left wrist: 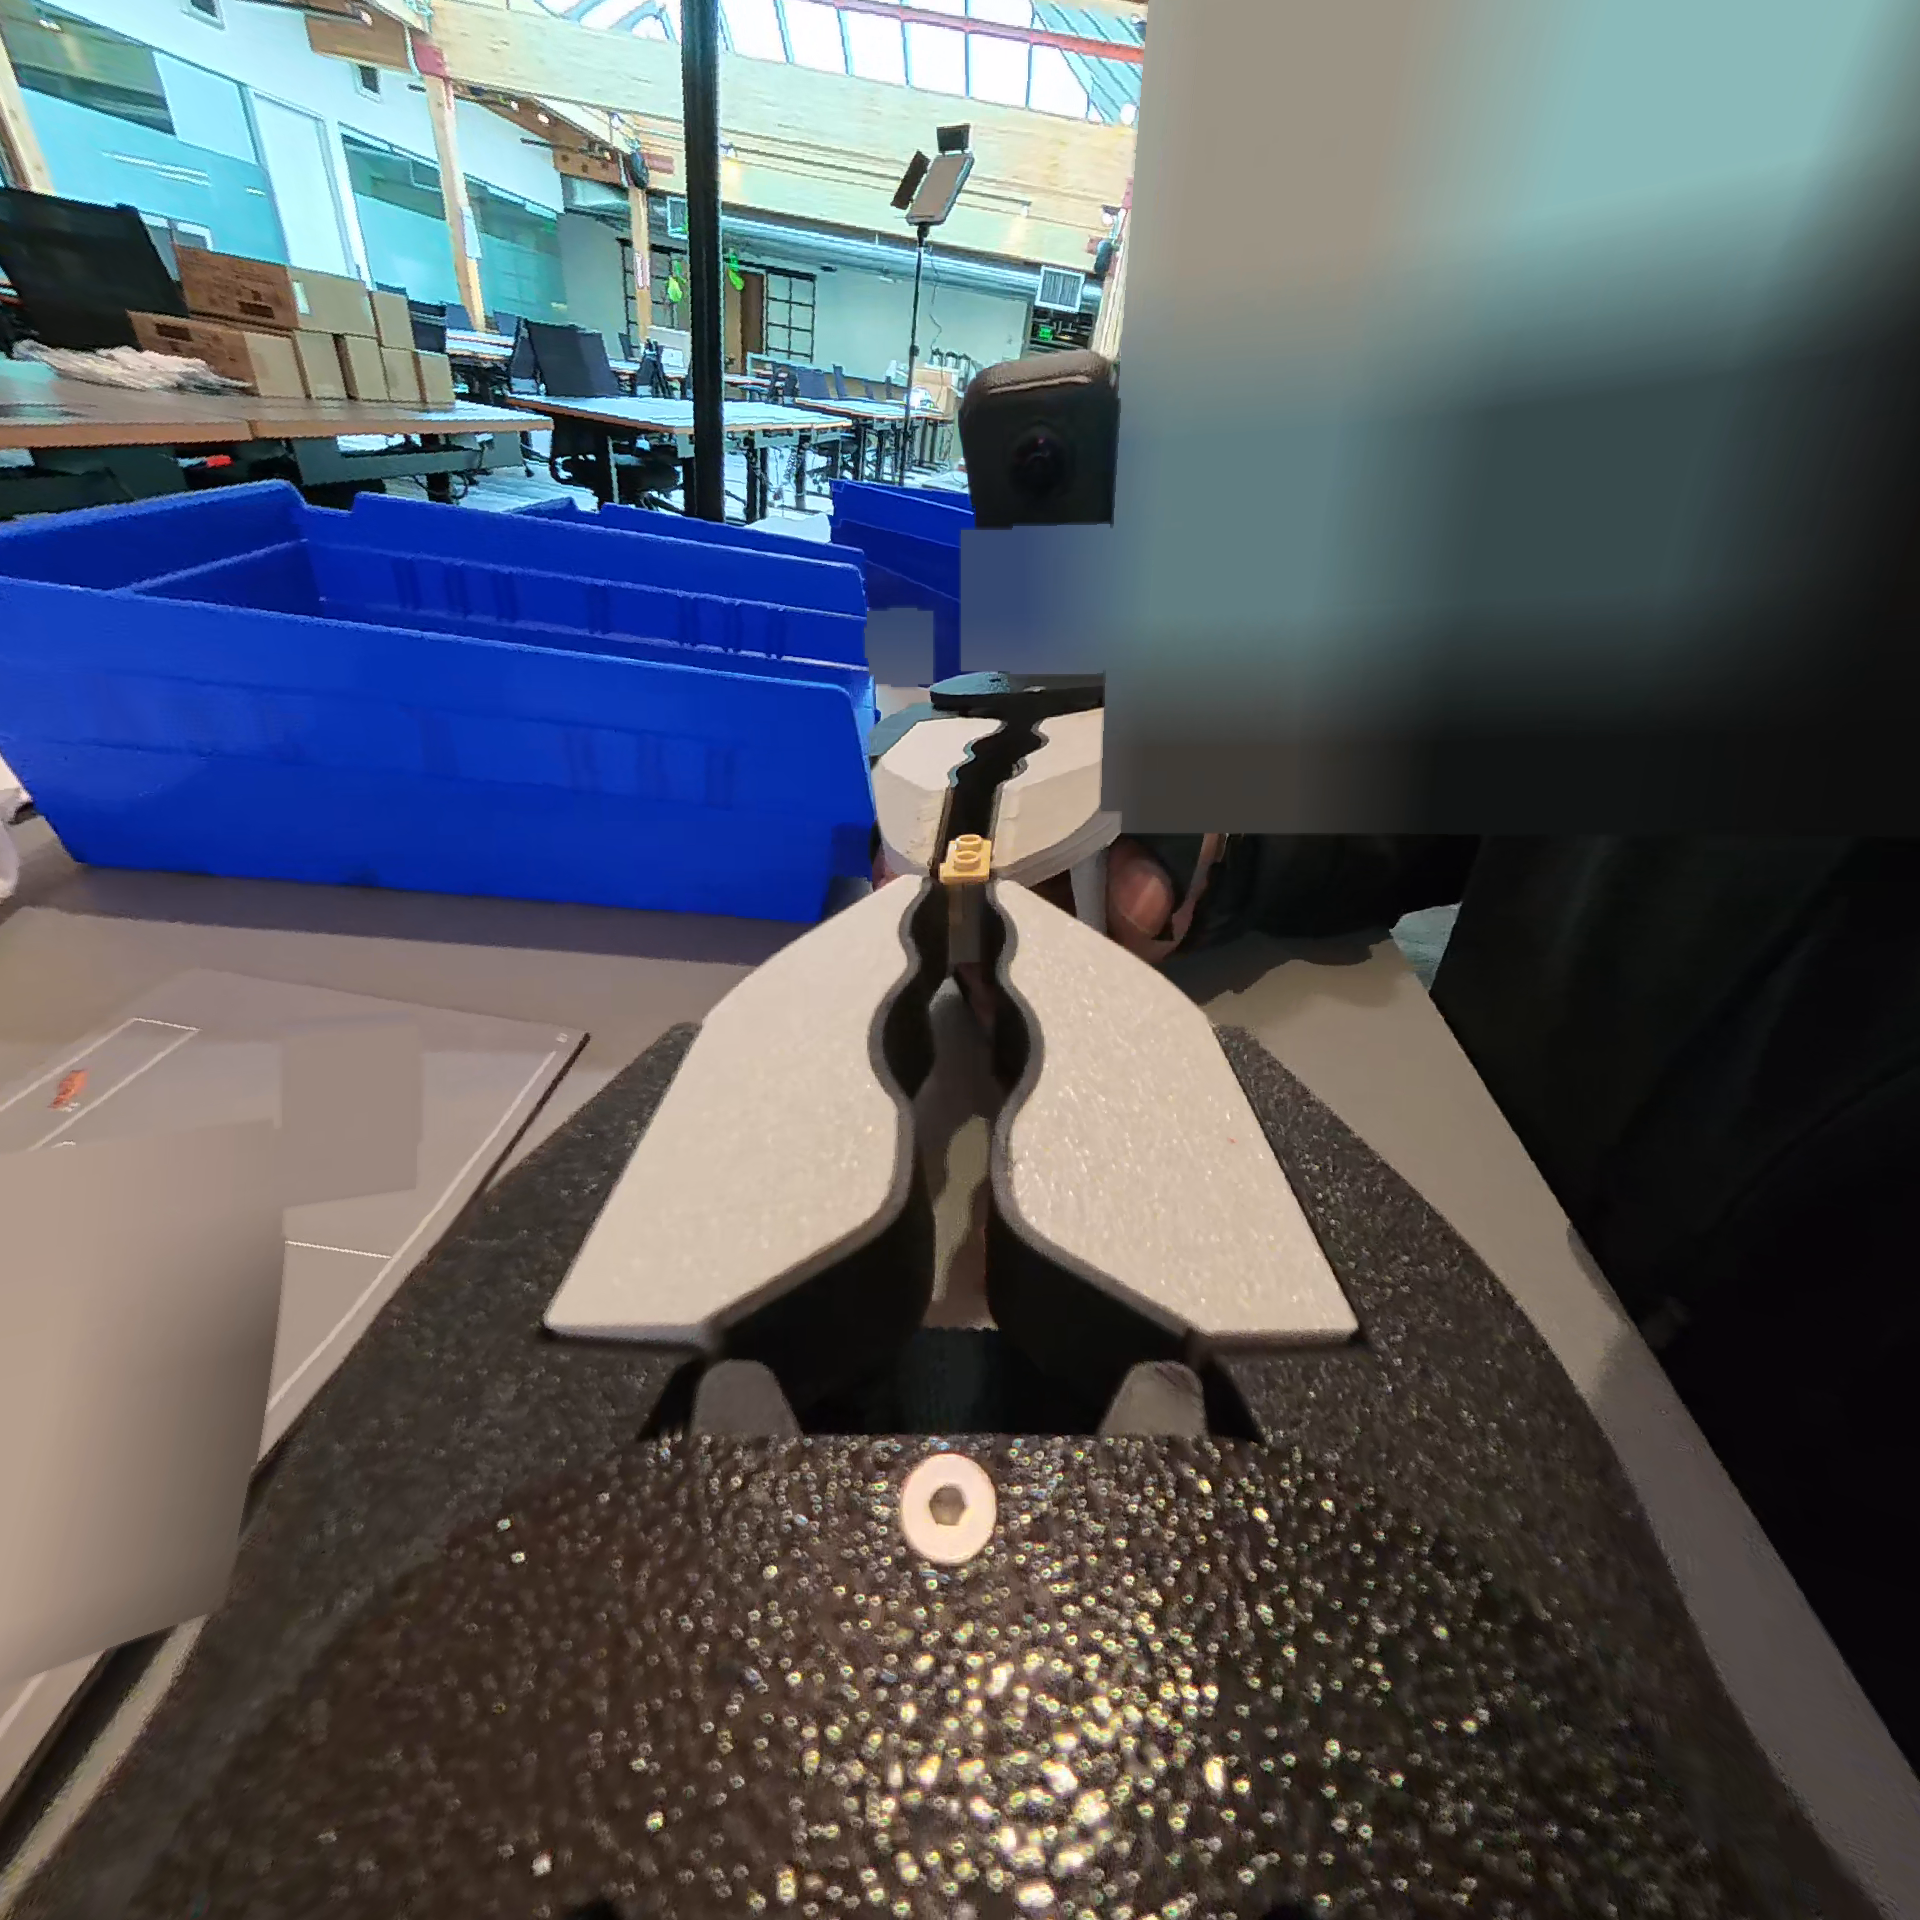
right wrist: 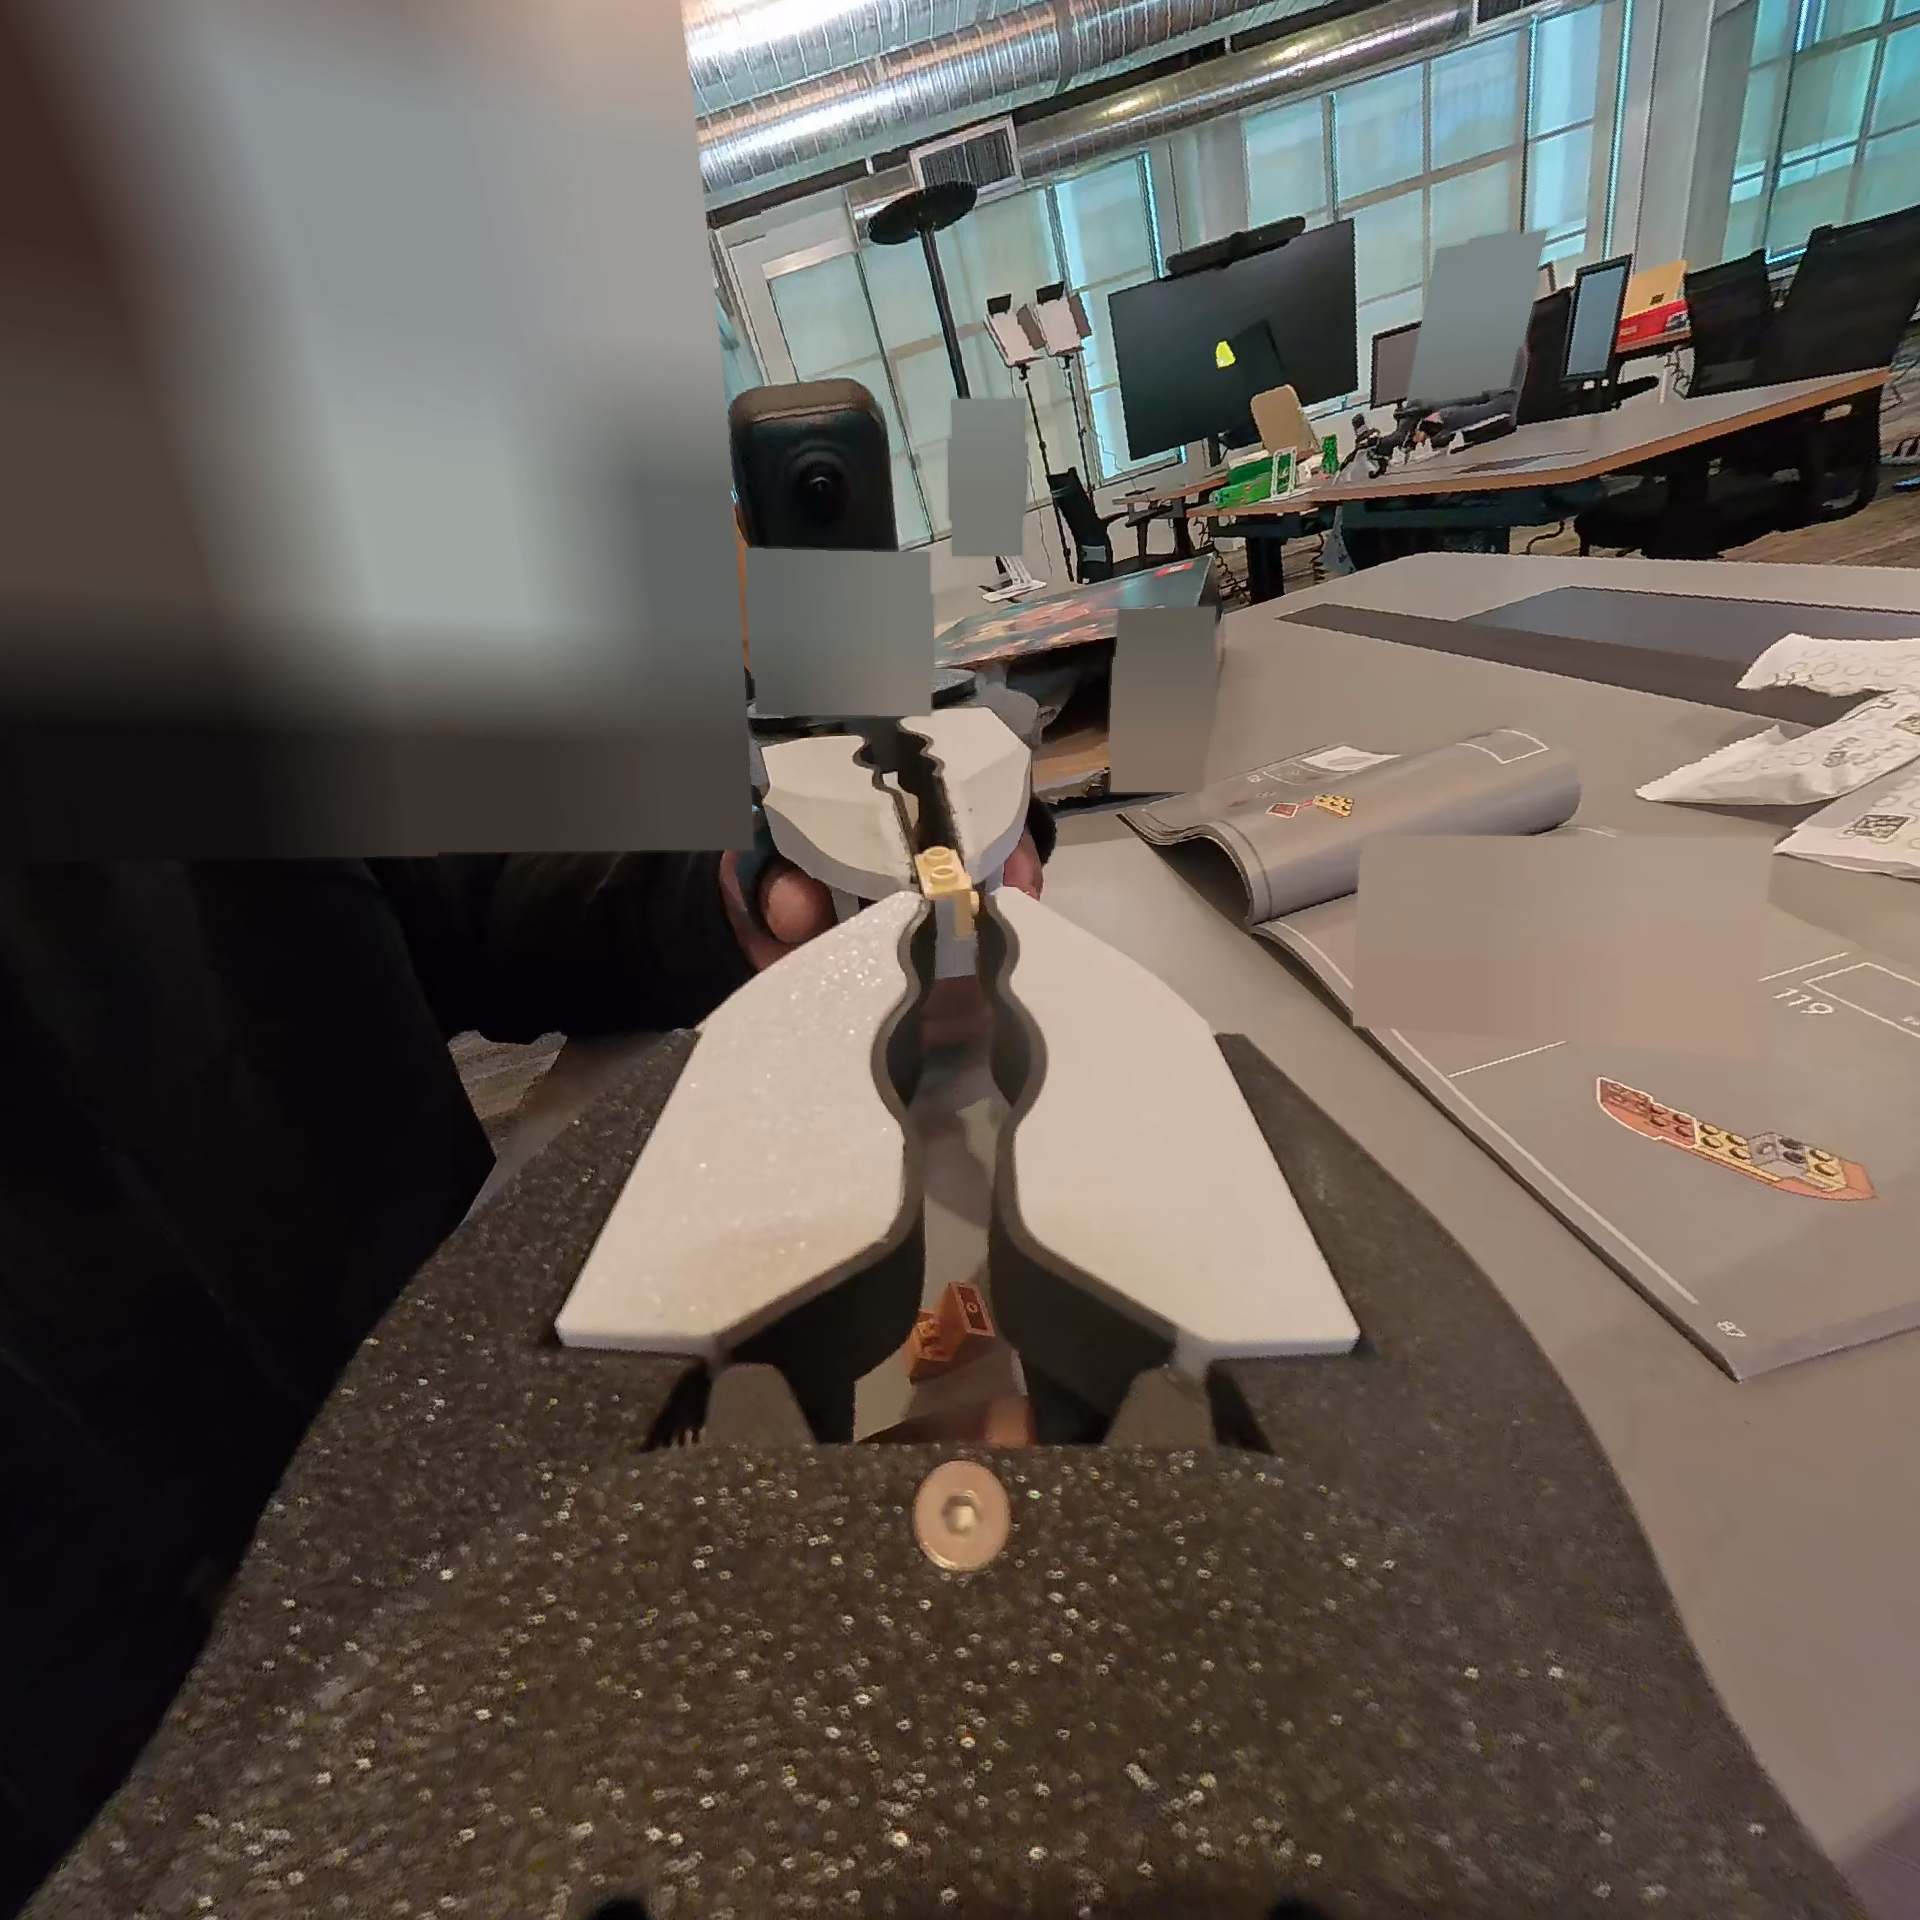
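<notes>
My two grippers meet tip to tip above the grey table. A small tan two-stud brick piece with a grey part under it sits right where the tips meet. In the left wrist view my left gripper is closed on its near end, and the right gripper faces me from behind it. In the right wrist view my right gripper is closed on the tan and grey piece, with the left gripper opposite. Fingers of a hand hold that far gripper.
Blue bins stand at the left. An open instruction booklet and crumpled paper bags lie on the table at the right. Brown brick pieces lie below my right gripper. A person in dark clothes stands close. My left and right fingertips are right by each other.
</notes>
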`<state>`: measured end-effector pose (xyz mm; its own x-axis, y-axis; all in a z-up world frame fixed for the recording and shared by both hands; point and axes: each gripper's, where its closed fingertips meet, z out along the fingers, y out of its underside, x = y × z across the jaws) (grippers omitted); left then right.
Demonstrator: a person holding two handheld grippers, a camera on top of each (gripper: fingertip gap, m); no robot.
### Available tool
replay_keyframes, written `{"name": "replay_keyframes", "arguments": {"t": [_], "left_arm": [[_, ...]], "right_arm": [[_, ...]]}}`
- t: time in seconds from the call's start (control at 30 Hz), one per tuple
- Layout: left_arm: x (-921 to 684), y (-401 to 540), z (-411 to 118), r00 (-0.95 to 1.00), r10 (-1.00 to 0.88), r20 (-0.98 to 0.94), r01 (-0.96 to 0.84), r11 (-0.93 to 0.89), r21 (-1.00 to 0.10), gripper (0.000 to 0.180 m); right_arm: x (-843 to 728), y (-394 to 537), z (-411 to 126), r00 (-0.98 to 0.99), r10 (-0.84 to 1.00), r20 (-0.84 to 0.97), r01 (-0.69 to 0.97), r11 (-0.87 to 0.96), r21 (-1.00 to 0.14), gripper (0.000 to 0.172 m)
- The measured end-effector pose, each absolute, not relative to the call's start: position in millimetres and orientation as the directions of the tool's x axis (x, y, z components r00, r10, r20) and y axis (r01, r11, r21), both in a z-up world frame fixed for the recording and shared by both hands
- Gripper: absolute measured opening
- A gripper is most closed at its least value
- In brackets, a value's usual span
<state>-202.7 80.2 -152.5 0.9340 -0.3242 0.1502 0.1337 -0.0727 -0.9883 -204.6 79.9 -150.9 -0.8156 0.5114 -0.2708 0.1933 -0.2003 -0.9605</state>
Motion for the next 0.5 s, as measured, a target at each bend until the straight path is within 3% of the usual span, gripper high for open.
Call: {"name": "replay_keyframes", "arguments": {"t": [0.5], "left_arm": [[-204.3, 82.5, -156.0, 0.939, -0.315, 0.141, 0.119, -0.090, -0.989, 0.005]], "right_arm": [[-207.3, 82.9, -154.3, -0.806, 0.556, -0.202, 0.150, -0.138, -0.979, 0.007]]}}
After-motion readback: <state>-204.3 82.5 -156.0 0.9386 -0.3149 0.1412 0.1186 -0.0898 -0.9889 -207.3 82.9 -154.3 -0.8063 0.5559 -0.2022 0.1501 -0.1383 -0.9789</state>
